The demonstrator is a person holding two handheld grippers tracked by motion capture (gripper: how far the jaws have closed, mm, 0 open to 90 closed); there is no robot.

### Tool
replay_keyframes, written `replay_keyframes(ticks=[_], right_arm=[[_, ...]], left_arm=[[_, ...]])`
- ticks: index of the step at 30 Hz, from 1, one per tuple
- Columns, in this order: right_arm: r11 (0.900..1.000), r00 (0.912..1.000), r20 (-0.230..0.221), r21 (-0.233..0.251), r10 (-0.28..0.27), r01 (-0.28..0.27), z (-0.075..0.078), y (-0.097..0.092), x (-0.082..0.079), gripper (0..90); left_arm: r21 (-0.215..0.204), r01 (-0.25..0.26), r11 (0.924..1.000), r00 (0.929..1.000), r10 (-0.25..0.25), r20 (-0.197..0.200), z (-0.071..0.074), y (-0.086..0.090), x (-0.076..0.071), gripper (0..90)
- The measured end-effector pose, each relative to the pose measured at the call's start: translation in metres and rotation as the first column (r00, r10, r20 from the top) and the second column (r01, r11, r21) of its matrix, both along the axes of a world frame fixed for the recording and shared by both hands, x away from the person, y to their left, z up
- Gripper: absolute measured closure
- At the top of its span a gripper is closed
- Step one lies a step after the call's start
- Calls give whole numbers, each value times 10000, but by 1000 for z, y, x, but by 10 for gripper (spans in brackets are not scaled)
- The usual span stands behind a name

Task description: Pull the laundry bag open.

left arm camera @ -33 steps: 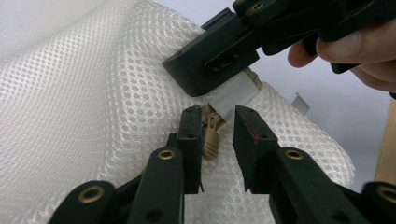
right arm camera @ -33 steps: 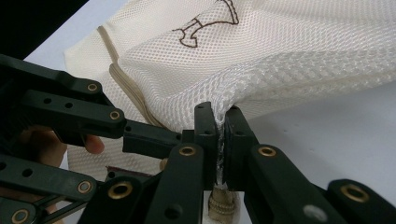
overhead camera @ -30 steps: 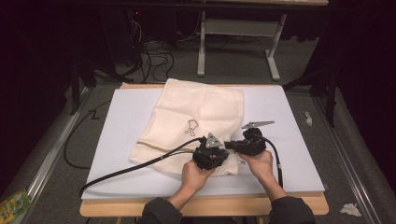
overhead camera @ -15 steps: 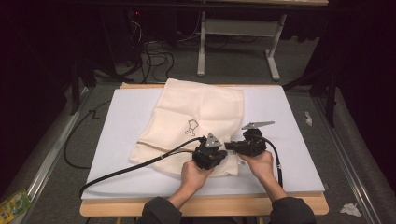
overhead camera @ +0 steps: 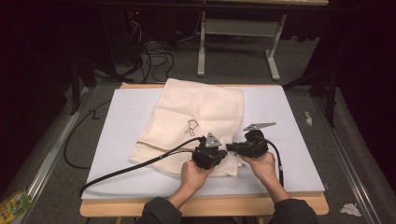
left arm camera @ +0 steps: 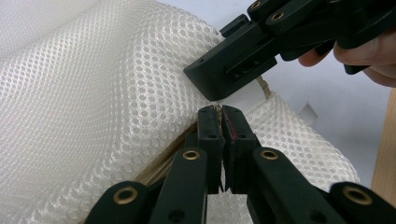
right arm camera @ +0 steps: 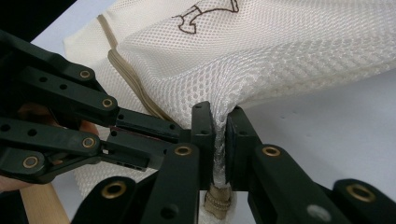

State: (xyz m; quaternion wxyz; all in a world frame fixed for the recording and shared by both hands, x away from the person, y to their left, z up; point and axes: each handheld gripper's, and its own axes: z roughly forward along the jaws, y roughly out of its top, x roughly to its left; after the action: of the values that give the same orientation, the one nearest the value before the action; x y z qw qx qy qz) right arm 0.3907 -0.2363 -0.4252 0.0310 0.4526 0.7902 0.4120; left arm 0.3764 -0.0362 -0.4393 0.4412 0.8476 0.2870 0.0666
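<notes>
A cream mesh bag (overhead camera: 198, 123) lies flat on the white board (overhead camera: 121, 135) that covers the desk, stretching from the board's far edge, a little left of its middle, down toward the near edge. A small line drawing (overhead camera: 190, 127) is printed near the bag's centre, and a tan zipper band (right arm camera: 126, 77) runs along one side of it.

Both grippers meet at the bag's near corner, close to the near edge of the board. The left gripper (left arm camera: 222, 122) has just been closing; its jaws now stand pressed together, and in the left gripper view they appear to pinch the zipper end at the mesh edge, though the tips hide exactly what sits between them. The right gripper (right arm camera: 219, 122) is clamped on a bunched fold of the mesh bag, with the netting squeezed between its pads and a tan zipper end hanging just below them; its jaws have just been easing slightly apart, with the mesh between them.

The two grippers lie just beside each other, the right one's tips almost touching the left one's. A black cable (overhead camera: 130, 166) trails from the left gripper across the board toward its near left corner.
</notes>
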Motion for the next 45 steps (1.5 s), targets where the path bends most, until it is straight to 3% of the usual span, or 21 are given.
replay_keyframes(ticks=[11,13,45], right_arm=[[9997,9998,71,-175,182,-180,1,0,-2,878],[9996,9997,116,-222,191,-189,0,0,-3,880],[9993,9997,204,-349,164,-157,0,-6,-4,881]], left_arm=[[151,19,9999,10000,-19,33,1,2,-1,873],[344,-104,9994,9999,100,113,0,4,-1,874],[273,-337,9991,9993,333,153,3,34,1,873]])
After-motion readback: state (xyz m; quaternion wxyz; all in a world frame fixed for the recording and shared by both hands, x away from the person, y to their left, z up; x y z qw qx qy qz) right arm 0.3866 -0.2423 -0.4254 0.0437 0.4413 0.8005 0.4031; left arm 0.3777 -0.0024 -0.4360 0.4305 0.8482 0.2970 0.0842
